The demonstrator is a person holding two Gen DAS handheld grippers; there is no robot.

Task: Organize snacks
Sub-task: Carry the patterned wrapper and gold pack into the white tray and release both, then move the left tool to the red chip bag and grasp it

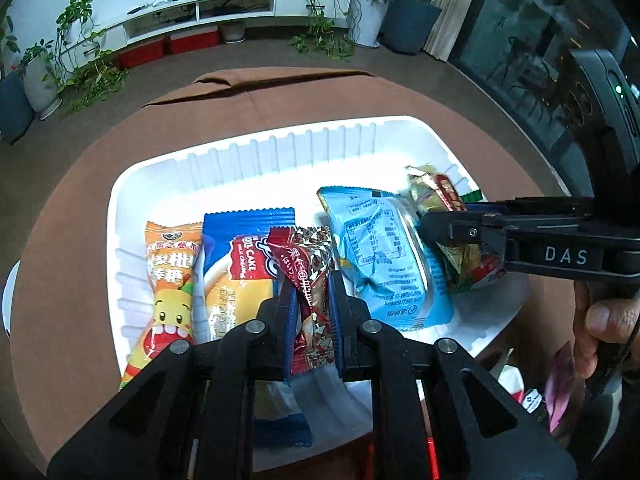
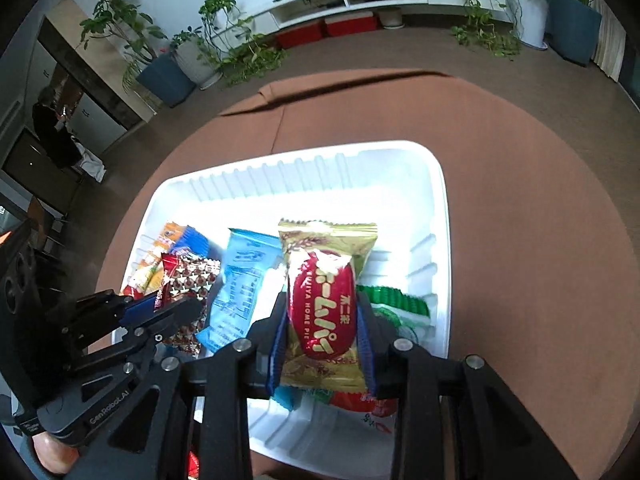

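1. A white ribbed tray (image 1: 240, 160) sits on a worktop covered with a brown cloth (image 1: 80, 208).
2. The left claw (image 1: 313, 320) pinches a red-and-brown patterned snack packet (image 1: 312, 276) between its blue pads, holding it over the tray's middle.
3. The right claw (image 2: 322, 332) is clamped on a gold packet with a red oval label (image 2: 326, 300), which stands upright between its pads above the right part of the tray.
4. Lying in the tray, from the left in the left wrist view: an orange packet with a cartoon face (image 1: 168, 288), a blue-and-yellow cake packet (image 1: 236, 264) just beside it, and a light blue packet (image 1: 388, 264) with its printed back up.
5. A green-and-white packet (image 2: 400, 304) lies in the tray's right end, partly under the right claw.
6. A person's thumb (image 1: 600, 320) shows on the right claw's handle.
7. Potted plants (image 2: 168, 60) and a white low shelf (image 1: 192, 12) stand across the floor.
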